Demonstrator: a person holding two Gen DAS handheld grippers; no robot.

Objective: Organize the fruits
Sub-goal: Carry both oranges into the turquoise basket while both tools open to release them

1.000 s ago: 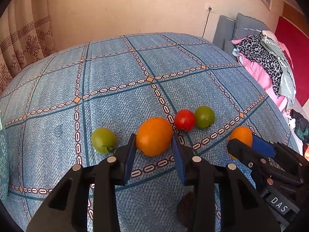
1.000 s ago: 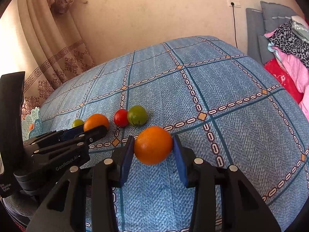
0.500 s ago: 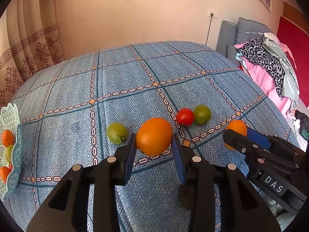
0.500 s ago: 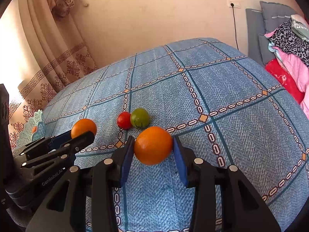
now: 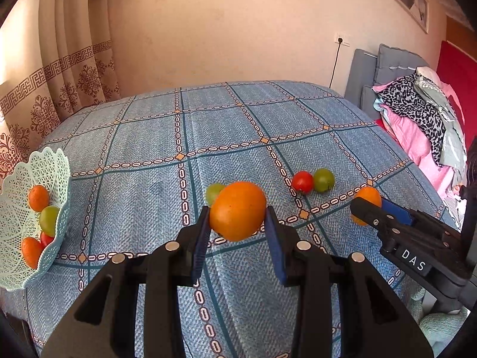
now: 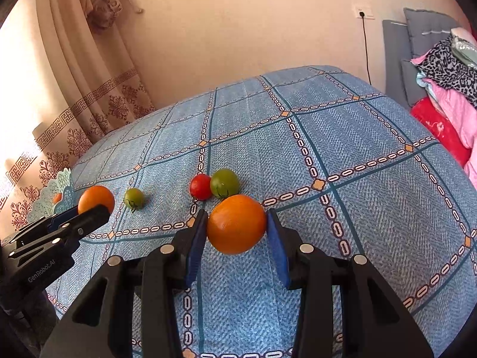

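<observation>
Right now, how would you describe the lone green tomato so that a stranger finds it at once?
Start at the blue patterned bedspread. A red tomato and a green tomato touch there. The lone green tomato lies left of them, towards the mint basket, smaller, touching nothing.

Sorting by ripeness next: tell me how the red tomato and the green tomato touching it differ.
Colour: the red tomato is glossy red all over, while the green tomato is dull green. Size: the green one looks slightly bigger. Position: in the right wrist view the red one lies to the left, the green to the right. Stem: the green shows a dark stem; none shows on the red. Both are round, resting on the blue bedspread, ungripped.
</observation>
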